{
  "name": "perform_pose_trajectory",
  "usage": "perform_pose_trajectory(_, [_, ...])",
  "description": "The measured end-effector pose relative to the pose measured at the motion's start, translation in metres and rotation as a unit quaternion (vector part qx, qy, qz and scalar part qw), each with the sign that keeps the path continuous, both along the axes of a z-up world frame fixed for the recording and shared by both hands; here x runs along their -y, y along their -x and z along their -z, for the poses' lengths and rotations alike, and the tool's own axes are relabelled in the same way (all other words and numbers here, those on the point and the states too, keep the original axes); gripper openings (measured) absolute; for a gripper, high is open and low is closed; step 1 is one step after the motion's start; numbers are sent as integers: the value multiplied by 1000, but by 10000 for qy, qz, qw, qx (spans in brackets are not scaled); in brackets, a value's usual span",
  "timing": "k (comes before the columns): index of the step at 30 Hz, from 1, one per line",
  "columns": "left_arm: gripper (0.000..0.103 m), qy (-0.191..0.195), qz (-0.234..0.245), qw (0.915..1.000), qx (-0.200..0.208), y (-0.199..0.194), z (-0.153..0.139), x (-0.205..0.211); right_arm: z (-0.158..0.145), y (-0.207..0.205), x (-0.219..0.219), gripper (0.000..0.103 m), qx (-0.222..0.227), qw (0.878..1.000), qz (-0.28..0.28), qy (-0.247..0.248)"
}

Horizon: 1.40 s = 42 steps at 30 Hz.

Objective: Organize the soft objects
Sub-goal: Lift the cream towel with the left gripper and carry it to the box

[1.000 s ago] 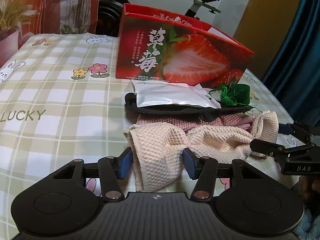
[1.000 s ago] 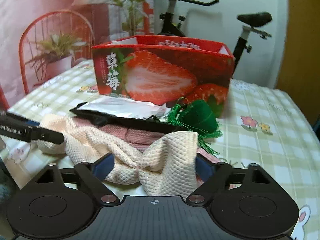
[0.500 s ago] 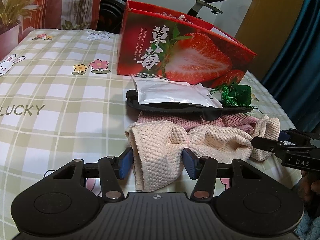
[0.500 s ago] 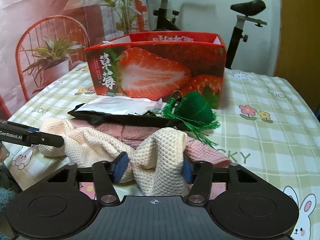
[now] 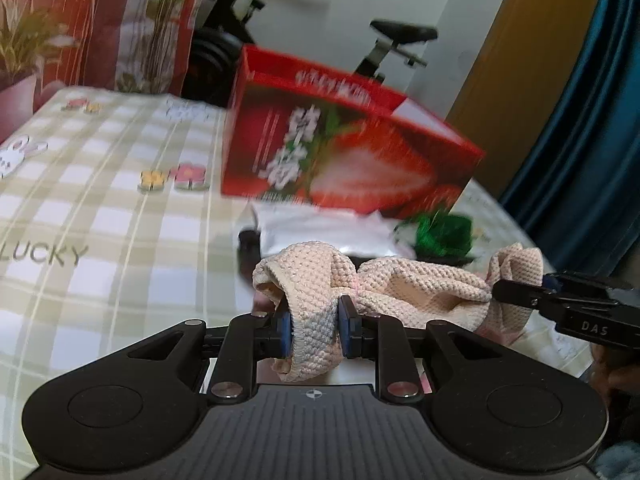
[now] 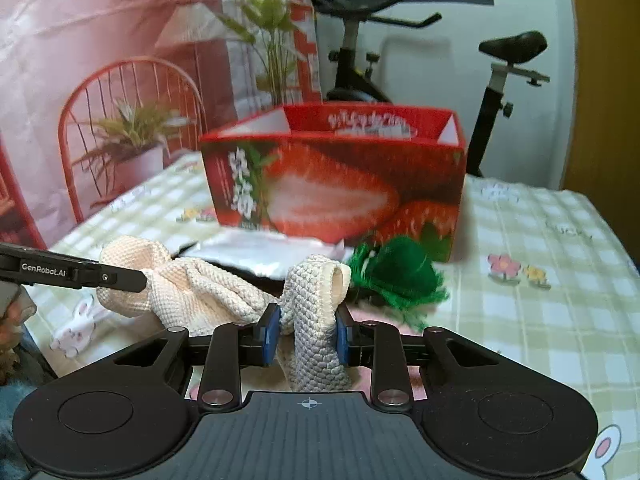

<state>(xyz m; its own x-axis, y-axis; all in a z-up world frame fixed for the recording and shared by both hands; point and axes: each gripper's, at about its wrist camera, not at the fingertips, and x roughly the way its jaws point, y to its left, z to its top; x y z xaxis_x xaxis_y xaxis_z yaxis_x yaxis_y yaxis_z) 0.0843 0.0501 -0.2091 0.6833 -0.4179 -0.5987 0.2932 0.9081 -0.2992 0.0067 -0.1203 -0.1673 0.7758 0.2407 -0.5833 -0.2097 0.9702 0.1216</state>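
Note:
A cream waffle-knit cloth [image 5: 416,284] hangs stretched between both grippers above the bed. My left gripper [image 5: 314,330] has its jaws closing, and the blue pads squeeze one end of the cloth. The other end [image 6: 316,312] is pinched in my right gripper [image 6: 306,336], whose jaws are closing too. In the left wrist view the right gripper's fingers [image 5: 520,294] hold the far bunch of cloth. A pink knit cloth [image 6: 384,318] lies on the bed under the lifted one, mostly hidden. A green tasselled soft object [image 6: 400,276] lies to the right.
A red strawberry-print box [image 5: 344,160], open at the top, stands behind the cloths. A silver pouch [image 6: 264,252] on a black item lies in front of it. The checked bedsheet [image 5: 100,220] spreads to the left. An exercise bike [image 6: 500,92] stands behind the bed.
Both grippers have closed onto the ends of the cream cloth and lifted it off the pink cloth. The views have tilted up and show motion blur.

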Motion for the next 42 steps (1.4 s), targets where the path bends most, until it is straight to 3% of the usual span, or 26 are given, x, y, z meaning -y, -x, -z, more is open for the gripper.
perform_pose_trajectory(9, [24, 92, 79, 9990, 439, 0, -34, 4, -31, -6, 8, 26, 376, 9992, 78, -134])
perform_pose_trajectory(21, [24, 294, 152, 9956, 879, -29, -77, 17, -72, -31, 29, 26, 822, 9965, 140, -67])
perform_pose_trajectory(26, [24, 169, 202, 9939, 1069, -45, -88, 25, -87, -46, 35, 26, 915, 9957, 162, -33])
perform_pose_trajectory(42, [24, 178, 18, 9953, 952, -112, -105, 31, -107, -132, 36, 26, 807, 9962, 267, 189])
